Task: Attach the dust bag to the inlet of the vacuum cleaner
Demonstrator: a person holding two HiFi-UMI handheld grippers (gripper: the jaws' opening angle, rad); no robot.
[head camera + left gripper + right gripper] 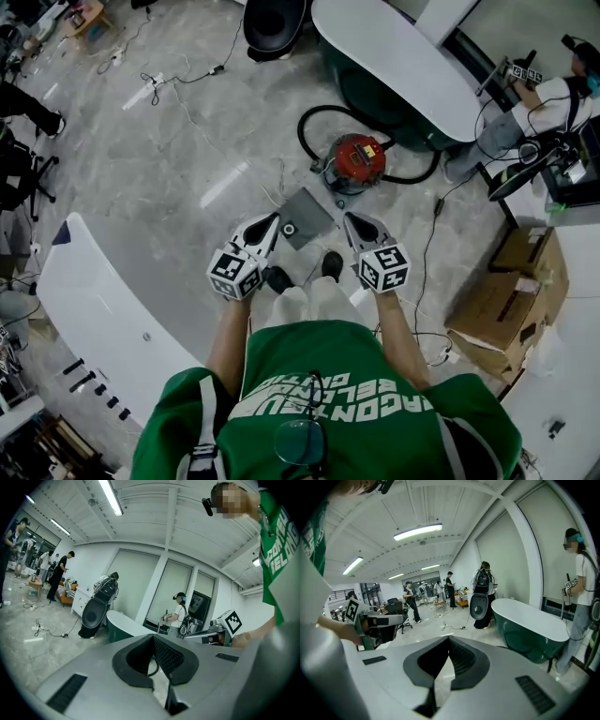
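I have both tools clenched on nothing. The left gripper [153, 637] and the right gripper [449, 638] each show their jaws meeting at the tip in their own views, with only a slit of floor behind them. In the head view, the dust bag [307, 217], a flat grey square with a round hole, lies on the floor [187, 141] between the two gripper tips. The left gripper covers the bag's near left corner. Just beyond the bag, to the right, sits the red vacuum cleaner [359, 157]. Its black hose [305, 127] is partly cut off by the bathtub [394, 56]. I can't make out the inlet. In both gripper views the tool bodies block the floor below.
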